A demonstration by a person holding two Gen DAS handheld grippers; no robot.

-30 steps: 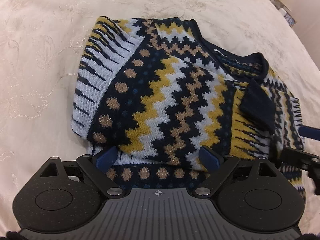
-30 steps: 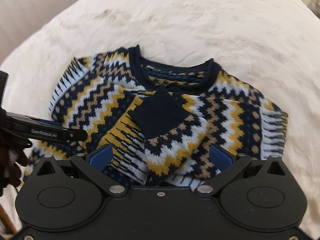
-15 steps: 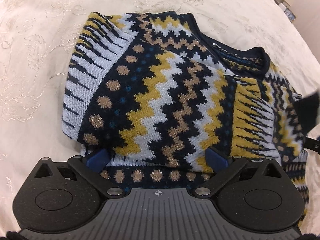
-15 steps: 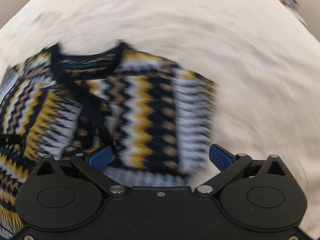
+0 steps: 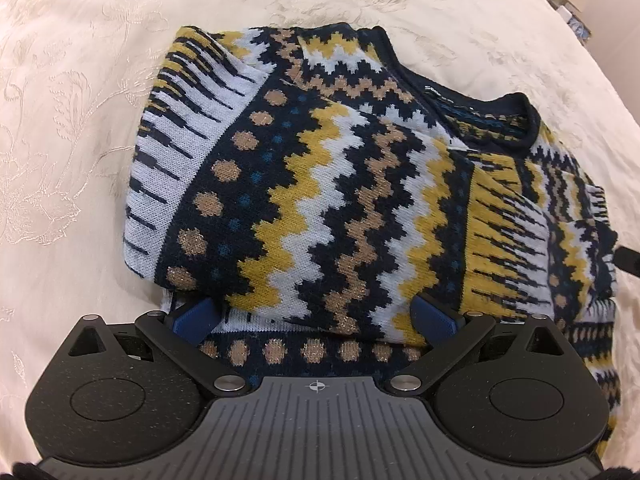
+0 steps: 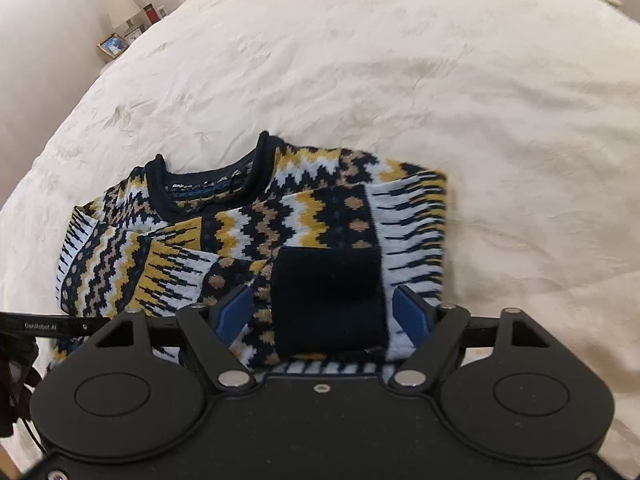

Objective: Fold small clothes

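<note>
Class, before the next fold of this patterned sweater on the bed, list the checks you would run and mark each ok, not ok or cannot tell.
1. Sweater lies wholly on the bedspread: ok.
2. Neckline visible and uncovered: ok.
3. Navy cuff sits between the right gripper fingers, whose jaws have just been closing: ok.
4. Right gripper pads pressing the fabric: not ok, gaps remain on both sides.
5. Left gripper open wide at the near edge of the sweater: ok.
6. Layers beneath lie flat: cannot tell.
</note>
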